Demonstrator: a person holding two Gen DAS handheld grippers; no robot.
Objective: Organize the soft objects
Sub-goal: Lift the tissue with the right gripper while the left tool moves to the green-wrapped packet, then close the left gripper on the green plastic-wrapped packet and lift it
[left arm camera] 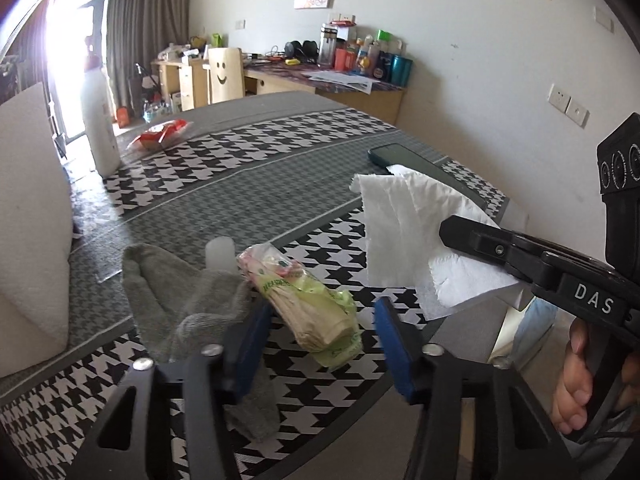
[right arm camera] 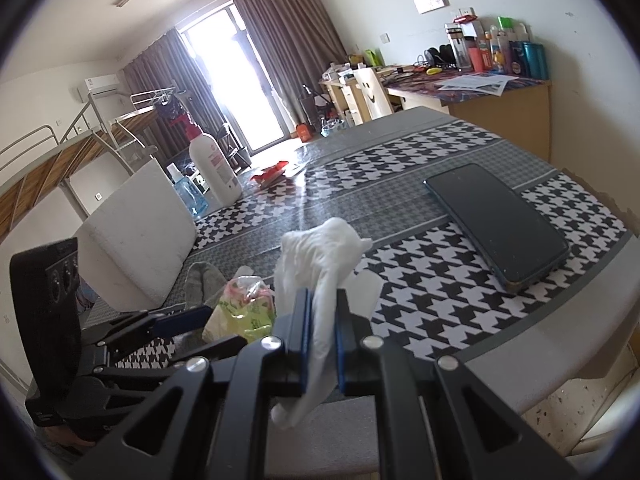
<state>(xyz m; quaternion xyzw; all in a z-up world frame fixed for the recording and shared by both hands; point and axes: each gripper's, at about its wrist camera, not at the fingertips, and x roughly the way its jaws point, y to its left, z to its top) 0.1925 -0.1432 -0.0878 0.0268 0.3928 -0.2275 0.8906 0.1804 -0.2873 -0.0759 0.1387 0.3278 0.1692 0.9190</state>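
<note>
Between the blue pads of your left claw (left arm camera: pixel 316 344) sits the green-and-pink plastic packet (left arm camera: pixel 308 304), lying on the houndstooth cloth of the desk (left arm camera: pixel 240 184). The jaws stand apart on either side of it, and neither pad visibly presses the wrapper. Just beside the packet, toward the left, the grey sock (left arm camera: pixel 180 292) is spread flat, with part of it passing under the left pad. A small translucent cap-like piece (left arm camera: pixel 219 252) stands right behind the sock and packet; what it is cannot be told.

Your right claw (right arm camera: pixel 323 340) has its jaws together, clamped on the white tissue (right arm camera: pixel 320 256), which hangs above the desk near its front edge. In the left wrist view the sheet fans out from that claw, well clear of the cloth.

Farther back, a dark phone (right arm camera: pixel 496 220) lies face up near the right edge of the desk. On the left, a white foam block (right arm camera: pixel 136 236) leans upright, with a white pump bottle (right arm camera: pixel 214 172) behind it and a red packet (left arm camera: pixel 160 138) lying flat beyond.
</note>
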